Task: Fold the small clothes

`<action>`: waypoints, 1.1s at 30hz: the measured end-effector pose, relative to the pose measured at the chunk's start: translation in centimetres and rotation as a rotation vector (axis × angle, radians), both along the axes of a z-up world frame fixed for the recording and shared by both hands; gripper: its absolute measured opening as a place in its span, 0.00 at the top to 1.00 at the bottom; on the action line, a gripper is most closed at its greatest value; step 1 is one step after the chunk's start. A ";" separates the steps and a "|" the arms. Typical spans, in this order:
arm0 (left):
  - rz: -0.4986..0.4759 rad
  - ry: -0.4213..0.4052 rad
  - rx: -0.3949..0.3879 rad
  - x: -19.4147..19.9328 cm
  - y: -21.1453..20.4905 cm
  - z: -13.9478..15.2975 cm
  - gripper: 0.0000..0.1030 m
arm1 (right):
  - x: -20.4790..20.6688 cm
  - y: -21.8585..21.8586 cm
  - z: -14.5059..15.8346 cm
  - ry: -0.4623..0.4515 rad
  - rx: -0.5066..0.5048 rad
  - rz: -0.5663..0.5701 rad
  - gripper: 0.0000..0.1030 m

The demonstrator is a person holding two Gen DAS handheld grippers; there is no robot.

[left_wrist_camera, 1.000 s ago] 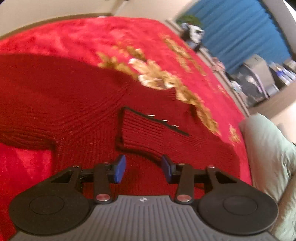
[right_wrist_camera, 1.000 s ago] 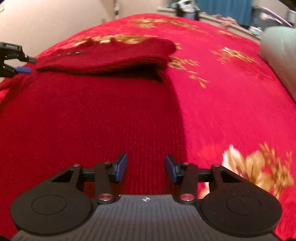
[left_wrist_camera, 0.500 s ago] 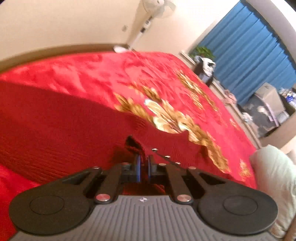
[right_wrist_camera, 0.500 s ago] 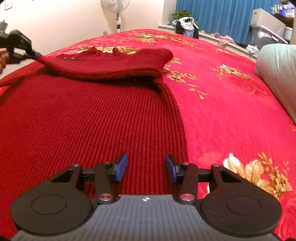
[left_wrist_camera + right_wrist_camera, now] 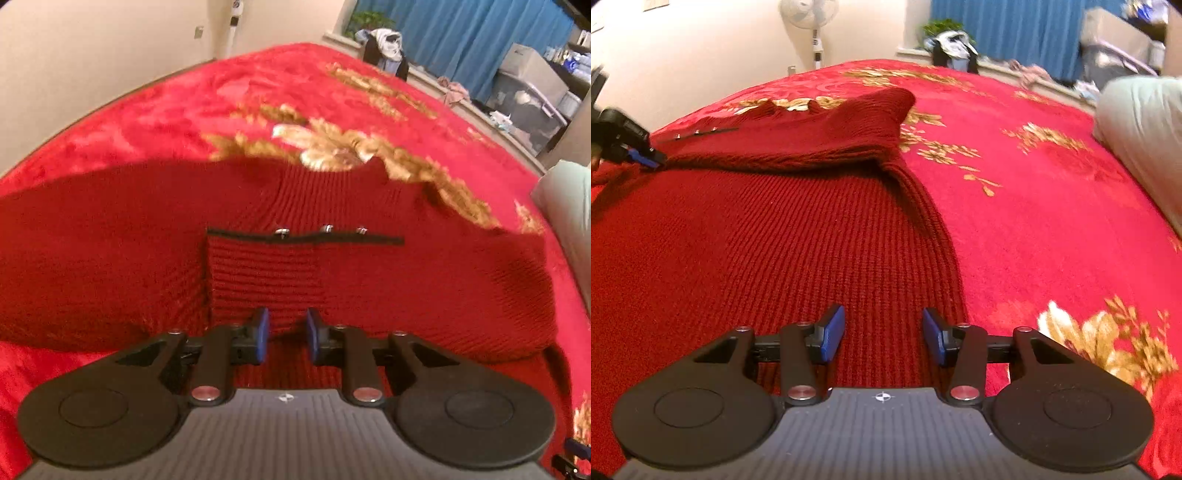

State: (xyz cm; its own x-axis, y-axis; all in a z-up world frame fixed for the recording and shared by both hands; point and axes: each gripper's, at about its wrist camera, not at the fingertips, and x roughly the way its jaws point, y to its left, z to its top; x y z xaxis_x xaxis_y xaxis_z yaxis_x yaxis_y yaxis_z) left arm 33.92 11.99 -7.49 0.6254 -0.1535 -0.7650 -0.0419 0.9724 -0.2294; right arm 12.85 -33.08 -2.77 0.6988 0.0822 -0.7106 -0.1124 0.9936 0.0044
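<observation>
The left gripper, which half a second ago was pinched shut on the cuff of the dark red sweater, now has its jaws opening at a narrow gap, and the cuff lies released on the folded sleeve across the sweater's body. This indicates the sleeve fold is placed. The right gripper remains moderately wide and empty over the sweater's lower body on the red blanket.

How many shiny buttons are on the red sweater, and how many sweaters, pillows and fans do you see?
Shiny buttons: 3
Red sweater: 1
Pale pillow: 1
Standing fan: 1
Total: 6
</observation>
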 end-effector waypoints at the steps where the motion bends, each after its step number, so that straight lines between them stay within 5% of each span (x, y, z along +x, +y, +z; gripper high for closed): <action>1: 0.012 -0.033 -0.025 -0.5 0.4 0.9 0.75 | -0.2 -0.2 0.6 0.003 0.019 -0.007 0.53; 7: 0.086 -0.134 -0.029 -3.8 2.8 5.0 0.75 | -2.1 -1.6 6.5 -0.089 0.122 -0.051 0.53; 12: 0.140 -0.127 -0.097 -6.1 6.2 8.8 0.75 | -4.6 -3.0 9.8 -0.171 0.183 -0.073 0.53; 15: 0.134 -0.173 -0.038 -8.3 7.7 9.7 0.75 | -5.7 -3.5 9.8 -0.212 0.164 -0.075 0.53; 17: 0.165 -0.208 -0.011 -9.6 9.5 8.8 0.75 | -6.0 -4.1 8.5 -0.210 0.170 -0.095 0.53; 23: 0.387 -0.072 -0.240 -10.6 17.9 3.5 0.74 | -4.5 -4.0 4.3 -0.065 0.212 -0.122 0.53; 28: 0.562 -0.018 -0.362 -10.5 22.7 1.5 0.58 | -3.1 -2.4 3.1 -0.030 0.120 -0.059 0.54; 33: 0.715 0.006 -0.427 -10.4 26.1 -0.1 0.56 | -1.2 -1.8 0.6 0.085 0.040 -0.083 0.56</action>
State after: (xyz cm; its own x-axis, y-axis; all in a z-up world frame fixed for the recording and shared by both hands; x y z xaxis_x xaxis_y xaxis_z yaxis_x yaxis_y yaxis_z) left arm 23.52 38.08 -7.58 0.6785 0.0011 -0.7346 -0.6186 0.5402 -0.5706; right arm 11.60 -34.89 -2.21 0.6420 0.0562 -0.7647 -0.0277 0.9984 0.0501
